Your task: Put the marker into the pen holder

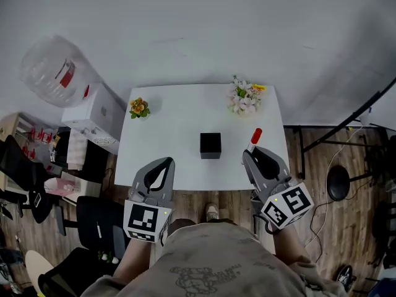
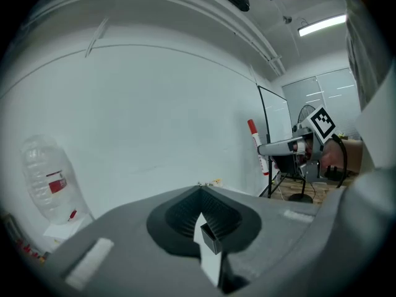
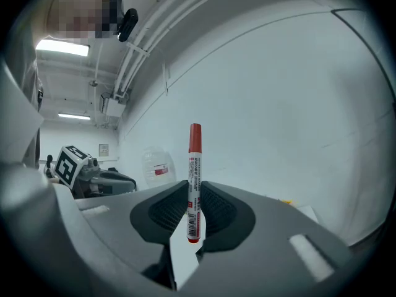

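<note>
Right gripper (image 3: 195, 198): my jaws clamped on marker (image 3: 194, 178), gripping lower barrel. Marker upright, red cap on top. Left gripper (image 2: 201, 193): my jaws together, nothing between. Both held at near edge of white table (image 1: 179, 119). Pen holder (image 1: 210, 145), black cube, sits mid-table, ahead and between my grippers. Marker apart from holder, off to its right. Flowers (image 1: 245, 96) at far right corner.

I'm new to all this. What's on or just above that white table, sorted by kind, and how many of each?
Flower bunches: 2, one orange, one pink and white
Pen holder: 1, black
Marker: 1, red-capped, held in the right gripper
Total: 4
</note>
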Tool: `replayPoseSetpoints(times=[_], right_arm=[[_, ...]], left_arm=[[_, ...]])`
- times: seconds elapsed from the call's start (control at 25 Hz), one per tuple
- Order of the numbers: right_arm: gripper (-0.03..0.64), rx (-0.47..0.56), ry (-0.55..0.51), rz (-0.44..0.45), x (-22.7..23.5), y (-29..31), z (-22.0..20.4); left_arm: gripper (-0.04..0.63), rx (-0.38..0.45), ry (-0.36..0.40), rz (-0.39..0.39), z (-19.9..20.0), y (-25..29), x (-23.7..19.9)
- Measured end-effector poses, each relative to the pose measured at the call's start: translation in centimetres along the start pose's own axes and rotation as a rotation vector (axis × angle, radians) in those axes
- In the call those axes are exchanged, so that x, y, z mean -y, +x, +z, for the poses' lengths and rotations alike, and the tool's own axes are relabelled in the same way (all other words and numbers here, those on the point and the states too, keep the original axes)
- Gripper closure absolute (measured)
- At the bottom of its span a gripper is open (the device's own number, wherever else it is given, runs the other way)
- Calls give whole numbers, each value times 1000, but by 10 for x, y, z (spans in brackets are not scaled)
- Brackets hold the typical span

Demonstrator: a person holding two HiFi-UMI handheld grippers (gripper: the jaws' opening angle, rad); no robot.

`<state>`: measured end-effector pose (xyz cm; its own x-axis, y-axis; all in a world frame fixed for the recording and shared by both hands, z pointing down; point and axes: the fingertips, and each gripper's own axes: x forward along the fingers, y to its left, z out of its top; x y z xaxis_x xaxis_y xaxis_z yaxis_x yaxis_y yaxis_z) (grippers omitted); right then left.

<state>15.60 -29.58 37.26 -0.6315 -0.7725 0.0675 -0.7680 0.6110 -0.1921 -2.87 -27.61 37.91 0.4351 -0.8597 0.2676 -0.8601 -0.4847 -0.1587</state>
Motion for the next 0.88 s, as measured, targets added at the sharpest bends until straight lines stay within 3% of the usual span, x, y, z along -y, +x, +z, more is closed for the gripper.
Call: replayPoseSetpoints(times=[0.44, 0.88], right_arm=[[525, -46, 31, 41, 16, 42, -13], [525, -62, 57, -33, 13, 65, -14]], left_arm=[[594, -28, -29, 43, -4, 25, -32], [595, -20, 11, -70, 6, 44, -50]])
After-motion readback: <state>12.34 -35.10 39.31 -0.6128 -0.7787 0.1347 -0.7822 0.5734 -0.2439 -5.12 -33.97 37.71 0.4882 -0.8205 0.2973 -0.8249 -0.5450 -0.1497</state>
